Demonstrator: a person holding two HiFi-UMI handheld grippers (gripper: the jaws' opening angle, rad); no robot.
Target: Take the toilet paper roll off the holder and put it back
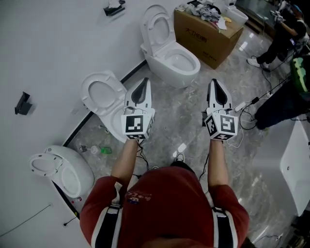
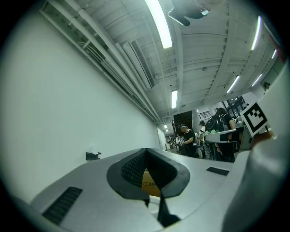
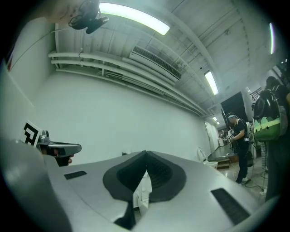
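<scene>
Left gripper [image 1: 145, 80]: jaws closed tip to tip and holding nothing. A sliver of the cardboard box [image 1: 208, 31] shows through the slot behind the pads.
Right gripper [image 1: 213, 81]: jaws also closed and empty, with only white porcelain visible behind the pads.
Why held so: both tools are carried level, side by side and pointing ahead. This looks like a carrying pose for an approach rather than a reach.
Toilet paper roll [image 1: 114, 3]: a small white shape on the black holder [image 1: 116, 9], fixed to the white wall [image 1: 48, 48] at the far left. It is well ahead of both tools and is too small to tell how full it is.
Why it sits there: I judge the wall mount keeps the paper within reach of the farthest toilet [image 1: 169, 53], which stands just beside it.
Second bracket [image 1: 23, 103]: a black bracket on the same wall, nearer the person, with no paper on it.
Other toilets: a middle one [image 1: 99, 87] and a near one [image 1: 48, 162] line the wall with lids raised. They narrow the path along it.
Floor [image 1: 184, 131]: grey marble, with cables trailing near the right gripper.
Step in hand: the approach. The roll is untouched, so the task has hardly begun.
Next move calls for: closing in on the far holder and opening one pair of jaws before reaching the roll.
Risk: catching a foot on the toilets or cables, or crushing the soft paper.
</scene>
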